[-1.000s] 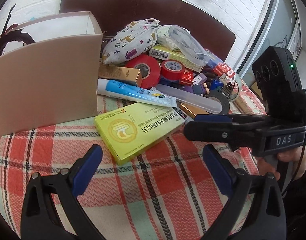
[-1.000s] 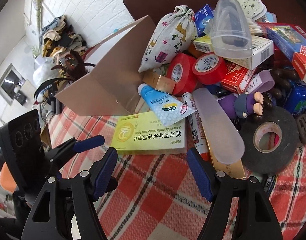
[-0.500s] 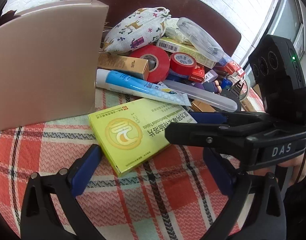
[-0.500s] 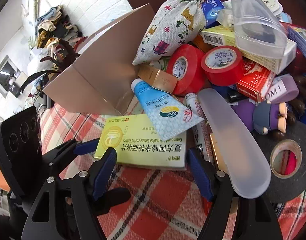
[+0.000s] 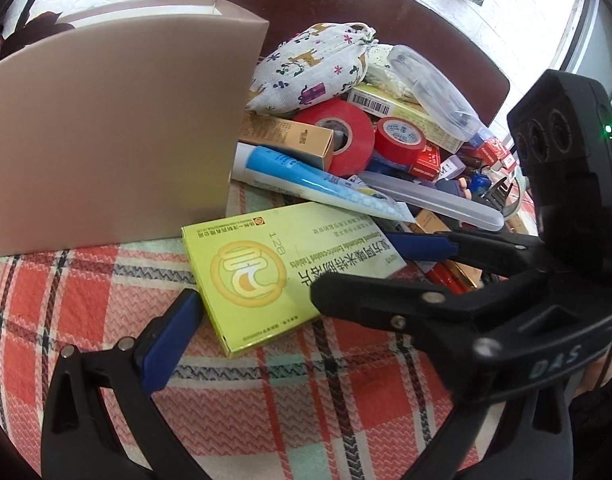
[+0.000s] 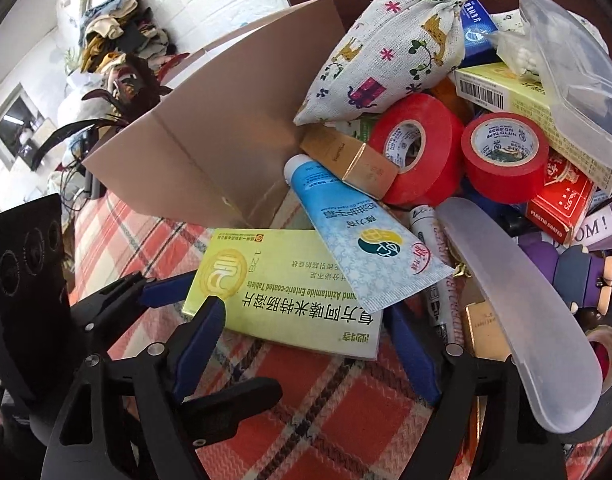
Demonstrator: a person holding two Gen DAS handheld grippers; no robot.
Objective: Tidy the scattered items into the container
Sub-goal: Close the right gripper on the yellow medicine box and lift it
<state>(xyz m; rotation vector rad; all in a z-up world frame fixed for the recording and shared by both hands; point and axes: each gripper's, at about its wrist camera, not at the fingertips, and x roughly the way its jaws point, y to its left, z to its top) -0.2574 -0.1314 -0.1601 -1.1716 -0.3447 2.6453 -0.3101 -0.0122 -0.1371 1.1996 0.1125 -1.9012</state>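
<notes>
A flat yellow-green tablet box (image 5: 281, 268) (image 6: 289, 292) lies on the plaid cloth in front of the tan open-topped container (image 5: 105, 128) (image 6: 209, 160). My right gripper (image 6: 306, 344) is open, its fingers on either side of the box's near end. My left gripper (image 5: 289, 320) is open; its left finger touches the box's near corner, its right finger is hidden behind the right gripper's body (image 5: 486, 312). A blue-and-white tube (image 5: 318, 180) (image 6: 358, 240) rests on the box's far edge.
Behind lies a pile: printed cloth pouch (image 6: 390, 52), two red tape rolls (image 6: 418, 148), gold carton (image 6: 350, 160), frosted plastic case (image 6: 518, 316), black tape roll (image 6: 610, 392), purple figure (image 6: 566, 276), boxes. A dark chair back (image 5: 346, 8) stands beyond the table.
Both grippers have moved in onto the yellow-green box. The right gripper now straddles it and its body crosses in front of the left camera.
</notes>
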